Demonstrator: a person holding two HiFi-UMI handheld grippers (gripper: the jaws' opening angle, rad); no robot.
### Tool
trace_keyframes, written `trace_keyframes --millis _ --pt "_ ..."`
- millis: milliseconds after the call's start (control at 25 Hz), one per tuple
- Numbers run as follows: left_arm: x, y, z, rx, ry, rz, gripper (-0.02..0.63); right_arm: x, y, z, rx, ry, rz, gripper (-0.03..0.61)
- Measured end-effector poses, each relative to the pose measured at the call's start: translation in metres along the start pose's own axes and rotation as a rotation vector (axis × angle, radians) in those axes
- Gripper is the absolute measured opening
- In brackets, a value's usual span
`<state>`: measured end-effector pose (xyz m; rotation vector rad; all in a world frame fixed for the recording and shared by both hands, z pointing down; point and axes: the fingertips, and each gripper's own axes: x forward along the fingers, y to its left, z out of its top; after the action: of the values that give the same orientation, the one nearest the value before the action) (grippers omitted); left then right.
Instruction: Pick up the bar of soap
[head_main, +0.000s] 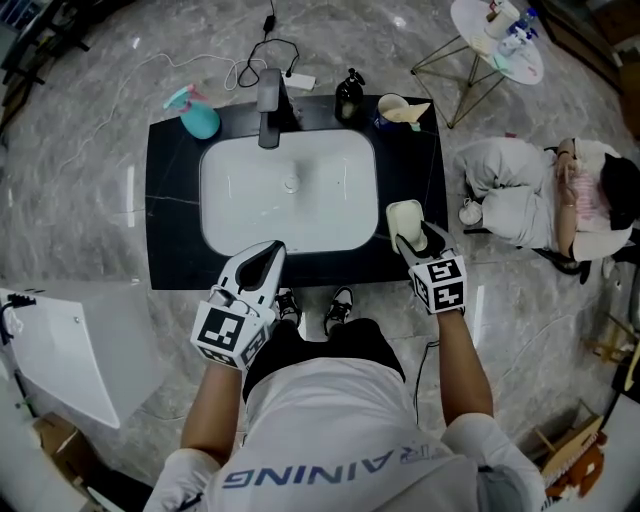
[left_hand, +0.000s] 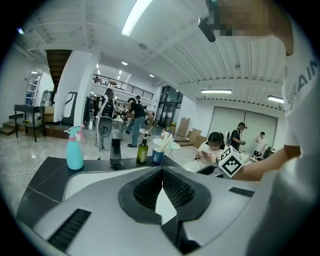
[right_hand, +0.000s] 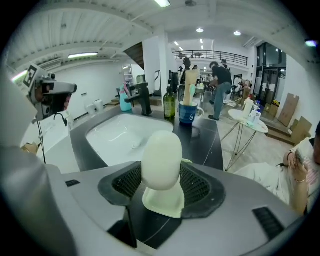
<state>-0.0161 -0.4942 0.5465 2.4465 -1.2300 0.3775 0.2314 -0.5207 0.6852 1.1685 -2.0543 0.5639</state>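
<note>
Bar of soap: pale oval, upright between the right tongs, jaws closed on its sides. Just under it is a pale soap dish on the dark counter, at the front right corner beside the sink. Can't tell if the soap's lower end is clear of the dish or touching it.

Step, as I judge it: grasp made, lift in hand or about to start. The next move calls for a straight rise with a steady squeeze. The soap is likely slick and rounded, so it could squirt out or tilt.

Left tongs: jaws together, nothing between them, parked over the counter's front edge, no role here.

Views: the right gripper view separates soap from dish and shows the grip. In the head view they merge into one pale blob ahead of the right tongs, but only that view gives the layout: left tongs, faucet, spray bottle, dark bottle and cup along the back.
</note>
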Motion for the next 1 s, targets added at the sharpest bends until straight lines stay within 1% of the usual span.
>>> trace_keyframes --millis 160,320,520,680,760,920,1000 --pt "-0.002 -0.003 0.013 0.024 -0.016 -0.01 0.008 -0.018 0.012 0.026 0.05 -0.099 0.027 0.25" --pt "-0.01 -0.008 0.028 0.044 -0.044 -0.016 0.008 -0.045 0.023 0.059 0.08 -0.215 0.024 0.25" --pt "-0.019 -0.009 0.051 0.075 -0.092 -0.018 0.008 -0.082 0.033 0.106 0.054 -0.356 -0.008 0.25" --pt "-0.03 -0.015 0.069 0.106 -0.128 -0.027 0.008 -0.119 0.04 0.137 0.044 -0.456 -0.029 0.25" --pt "-0.036 -0.017 0.077 0.115 -0.146 -0.032 0.008 -0.138 0.044 0.15 0.034 -0.5 -0.039 0.25" --pt "-0.048 -0.02 0.093 0.106 -0.189 -0.05 0.008 -0.169 0.055 0.168 0.016 -0.563 -0.046 0.25" --pt "-0.054 -0.021 0.101 0.131 -0.205 -0.05 0.008 -0.184 0.059 0.175 0.016 -0.595 -0.051 0.25"
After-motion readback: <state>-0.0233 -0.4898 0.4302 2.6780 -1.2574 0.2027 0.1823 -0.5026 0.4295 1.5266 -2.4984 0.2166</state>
